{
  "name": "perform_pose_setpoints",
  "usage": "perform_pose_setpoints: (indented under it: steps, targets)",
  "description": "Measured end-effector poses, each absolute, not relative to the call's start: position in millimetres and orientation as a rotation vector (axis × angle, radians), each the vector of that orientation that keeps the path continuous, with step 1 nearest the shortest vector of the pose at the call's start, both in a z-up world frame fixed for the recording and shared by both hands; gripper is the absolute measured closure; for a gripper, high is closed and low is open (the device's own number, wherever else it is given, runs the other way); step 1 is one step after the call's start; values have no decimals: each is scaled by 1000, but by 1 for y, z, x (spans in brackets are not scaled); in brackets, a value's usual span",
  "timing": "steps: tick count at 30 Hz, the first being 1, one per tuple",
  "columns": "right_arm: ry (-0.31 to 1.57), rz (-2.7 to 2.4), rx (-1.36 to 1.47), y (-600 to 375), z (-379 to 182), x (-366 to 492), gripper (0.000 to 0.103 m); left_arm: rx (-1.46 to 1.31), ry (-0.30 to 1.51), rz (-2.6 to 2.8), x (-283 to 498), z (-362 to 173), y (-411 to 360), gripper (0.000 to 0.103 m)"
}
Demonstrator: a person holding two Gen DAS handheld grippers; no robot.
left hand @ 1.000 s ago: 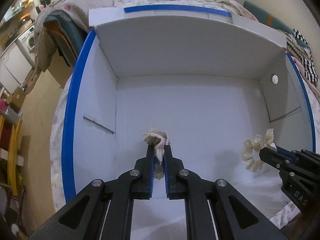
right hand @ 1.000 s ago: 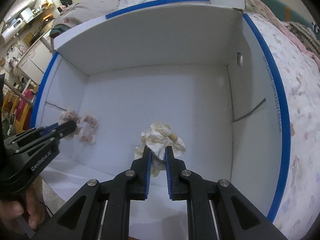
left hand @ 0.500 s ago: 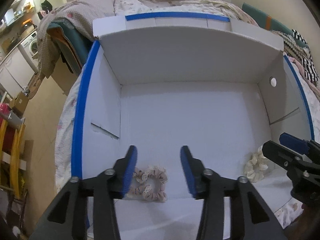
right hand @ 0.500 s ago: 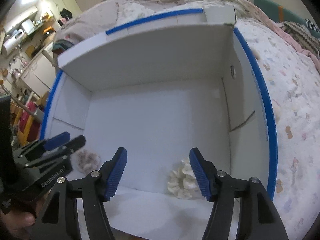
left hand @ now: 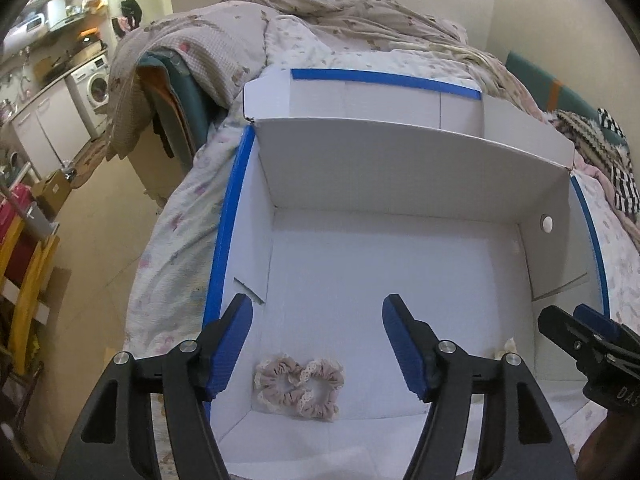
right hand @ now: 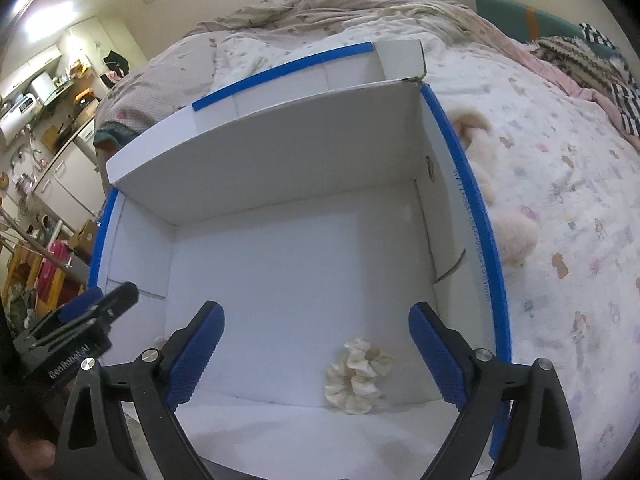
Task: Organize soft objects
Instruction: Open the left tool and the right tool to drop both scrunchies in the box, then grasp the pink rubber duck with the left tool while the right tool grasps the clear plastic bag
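Observation:
Two pink lace-edged scrunchies (left hand: pixel 300 385) lie side by side on the floor of a white box with blue-taped rims (left hand: pixel 224 236), near its front left corner. Above them my left gripper (left hand: pixel 318 344) hangs with jaws still opening and nothing between the pads. A cream scrunchie (right hand: pixel 358 376) rests on the box floor near the front right corner (right hand: pixel 486 248). My right gripper (right hand: pixel 316 350) is above it, jaws opening wide, gripping nothing. Each gripper shows at the edge of the other's view: the right one (left hand: pixel 584 340), the left one (right hand: pixel 92 312).
The box sits on a bed with a patterned sheet (right hand: pixel 560 184) and rumpled blankets (left hand: pixel 340 20) behind it. A fluffy pinkish soft toy (right hand: pixel 508 228) lies just outside the box's right wall. Left of the bed are bare floor (left hand: pixel 92 216) and kitchen units.
Both grippers were shut on scrunchies a second ago; they opened and let them drop to the box floor. Both hands have risen and pulled back a little.

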State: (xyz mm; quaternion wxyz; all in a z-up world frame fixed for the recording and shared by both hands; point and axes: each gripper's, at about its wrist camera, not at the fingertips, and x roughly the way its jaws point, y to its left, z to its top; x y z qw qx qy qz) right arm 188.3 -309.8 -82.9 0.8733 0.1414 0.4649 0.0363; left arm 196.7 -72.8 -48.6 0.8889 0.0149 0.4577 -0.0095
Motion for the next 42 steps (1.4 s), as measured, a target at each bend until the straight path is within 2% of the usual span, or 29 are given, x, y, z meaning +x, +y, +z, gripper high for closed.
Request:
perform_pose_setpoints:
  steps: [6,9,30,37,42]
  targets:
    - [951,64,319,-318,-76,180,3,-21,954,-29,190,-39,-66,38]
    - [940,59,337,-321,-70,175,3,8,907,-17,182,-29,-66,32]
    - [922,21,379,-328,-47,101,3,75,855,4,116,-9,-34,32]
    - [985,24,360,-321,-57,83,3,35,894,39,97,-16,-10,32]
    - [998,45,357,-315,-60,75,3,-14,991,31,87,-34,0,32]
